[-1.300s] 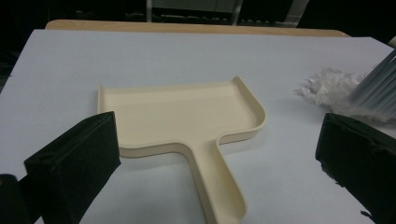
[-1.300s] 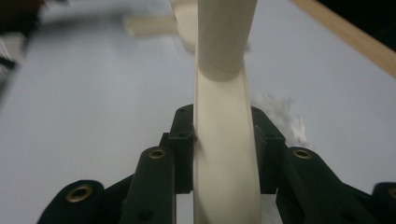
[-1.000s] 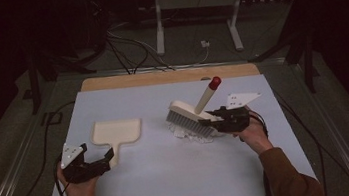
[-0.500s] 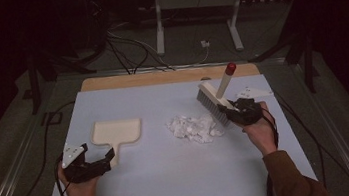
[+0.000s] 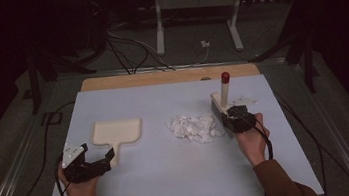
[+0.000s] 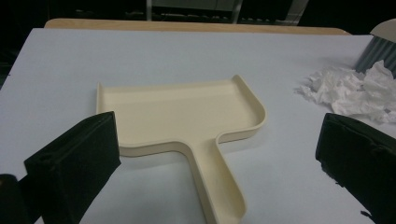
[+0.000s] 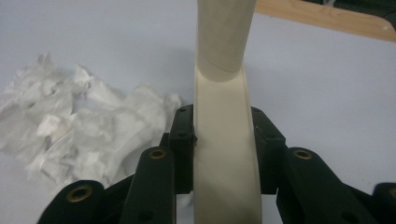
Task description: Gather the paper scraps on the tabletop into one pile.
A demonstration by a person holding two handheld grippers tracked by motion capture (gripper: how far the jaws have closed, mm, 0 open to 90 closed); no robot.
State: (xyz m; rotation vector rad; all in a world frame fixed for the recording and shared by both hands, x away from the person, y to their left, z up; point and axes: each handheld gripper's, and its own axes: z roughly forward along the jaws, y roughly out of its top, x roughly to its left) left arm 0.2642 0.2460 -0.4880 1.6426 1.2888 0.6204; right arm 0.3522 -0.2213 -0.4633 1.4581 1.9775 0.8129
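At the left of the table point(image 5: 139, 193), your left gripper point(image 5: 101, 163) rests low on the pale blue surface, its jaws spread wide and holding nothing. The cream dustpan point(image 5: 116, 133) lies flat just ahead of it, tray away from you and handle point(image 6: 219, 186) pointing back between the open jaws without touching either one. In the middle of the table, a loose heap of crumpled white paper scraps point(image 5: 193, 127) sits well apart from the dustpan's right edge. Just beside the heap on its right stands the hand brush point(image 5: 219, 103), head down near the surface, its cream handle tilted upward to a red tip. Your right gripper point(image 5: 231, 119) is clamped tight on that handle point(image 7: 224, 154), jaws pressing both sides, with the scraps point(image 7: 88, 135) spread to its left in the right gripper view.
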